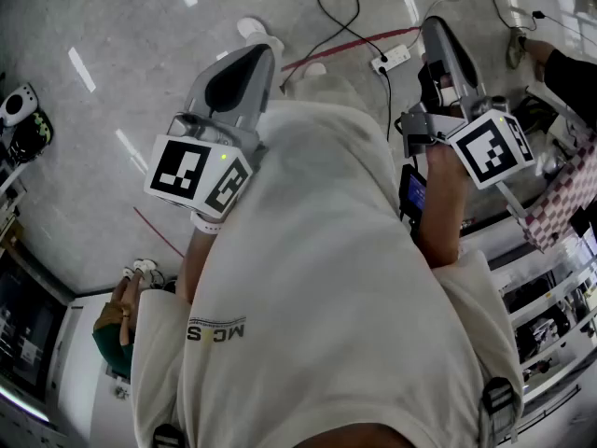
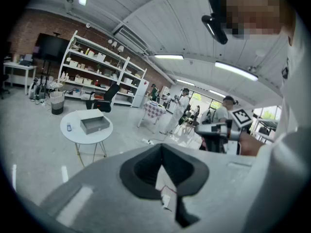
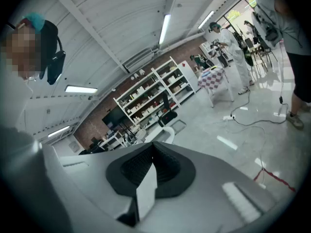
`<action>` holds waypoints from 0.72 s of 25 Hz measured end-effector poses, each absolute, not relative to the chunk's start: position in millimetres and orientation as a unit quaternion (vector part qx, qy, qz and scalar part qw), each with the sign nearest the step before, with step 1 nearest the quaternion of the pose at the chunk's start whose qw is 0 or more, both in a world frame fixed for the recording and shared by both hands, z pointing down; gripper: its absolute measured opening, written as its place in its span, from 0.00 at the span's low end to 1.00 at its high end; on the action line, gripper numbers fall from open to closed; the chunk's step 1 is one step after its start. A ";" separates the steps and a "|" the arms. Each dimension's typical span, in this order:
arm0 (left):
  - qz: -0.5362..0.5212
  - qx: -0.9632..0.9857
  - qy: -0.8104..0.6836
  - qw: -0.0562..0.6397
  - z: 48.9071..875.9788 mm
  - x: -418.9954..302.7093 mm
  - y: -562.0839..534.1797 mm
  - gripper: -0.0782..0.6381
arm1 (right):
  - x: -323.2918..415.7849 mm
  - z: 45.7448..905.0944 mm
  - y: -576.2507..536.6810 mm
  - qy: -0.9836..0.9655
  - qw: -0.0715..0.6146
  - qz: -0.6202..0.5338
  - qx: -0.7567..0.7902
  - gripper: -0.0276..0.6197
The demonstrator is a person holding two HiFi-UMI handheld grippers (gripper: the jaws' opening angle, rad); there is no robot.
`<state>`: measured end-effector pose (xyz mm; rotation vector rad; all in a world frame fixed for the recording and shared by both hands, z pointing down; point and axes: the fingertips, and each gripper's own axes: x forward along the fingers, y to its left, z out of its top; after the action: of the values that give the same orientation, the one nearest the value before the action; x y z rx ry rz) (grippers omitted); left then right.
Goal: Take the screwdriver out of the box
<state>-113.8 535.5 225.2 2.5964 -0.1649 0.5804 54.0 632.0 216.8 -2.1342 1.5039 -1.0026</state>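
A grey open box [image 2: 95, 124] stands on a small round white table [image 2: 77, 134], far off in the left gripper view. No screwdriver shows in any view. My left gripper [image 2: 163, 168] is held up well away from the table, its black pads closed together on nothing. In the head view it [image 1: 250, 63] points at the bare floor in front of my white shirt. My right gripper [image 3: 149, 171] is also raised, its pads meeting with nothing between them. Its grey body [image 1: 446, 49] shows at the upper right of the head view.
Long shelving [image 2: 99, 69] lines the brick back wall, with a bin [image 2: 57, 102] and a black chair [image 2: 104, 100] before it. People [image 2: 182, 108] stand near a chequered table [image 2: 154, 111]. Cables and a power strip [image 1: 392, 59] lie on the floor.
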 end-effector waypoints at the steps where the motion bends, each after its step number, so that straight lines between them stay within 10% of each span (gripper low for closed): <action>1: 0.208 0.947 -0.062 0.239 227.5 -113.9 541.9 0.11 | 49.3 223.5 641.5 0.527 0.167 -0.361 -0.751 0.05; 18: 0.199 0.955 -0.082 0.202 196.6 -146.8 583.3 0.11 | -30.8 206.8 665.0 0.591 0.149 -0.339 -0.716 0.05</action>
<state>-146.8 583.3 196.6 2.6676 -0.2301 0.5570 -30.8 665.0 206.8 -2.0601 1.7003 -0.9744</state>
